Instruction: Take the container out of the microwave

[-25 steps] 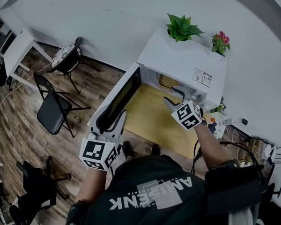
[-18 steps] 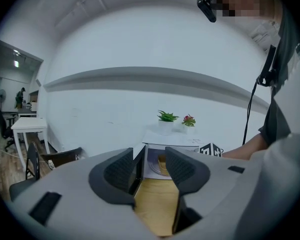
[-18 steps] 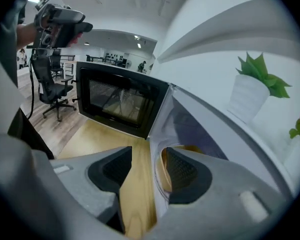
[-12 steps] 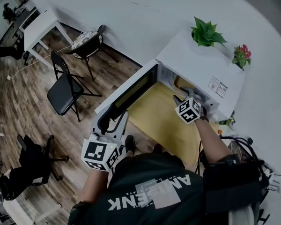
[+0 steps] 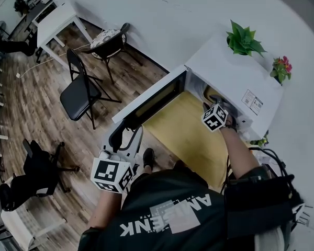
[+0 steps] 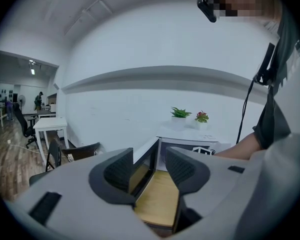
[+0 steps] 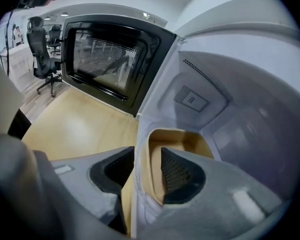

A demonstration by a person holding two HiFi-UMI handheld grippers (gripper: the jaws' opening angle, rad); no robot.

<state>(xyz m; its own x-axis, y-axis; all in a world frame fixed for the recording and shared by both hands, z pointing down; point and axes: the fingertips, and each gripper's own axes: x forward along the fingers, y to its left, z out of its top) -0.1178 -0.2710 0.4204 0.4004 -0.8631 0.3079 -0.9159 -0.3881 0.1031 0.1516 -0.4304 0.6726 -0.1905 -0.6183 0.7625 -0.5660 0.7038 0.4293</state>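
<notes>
My right gripper (image 7: 145, 171) has dropped from the mouth of the microwave (image 7: 225, 84) down into its cavity. Its jaws are closing but not yet pressing, and they straddle the near wall of the tan container (image 7: 180, 139) at lower centre of the frame. I judge the grasp is about to land, with the lift-out to follow. My left gripper (image 6: 150, 171), released and empty, hangs near the open door (image 7: 112, 59).
</notes>
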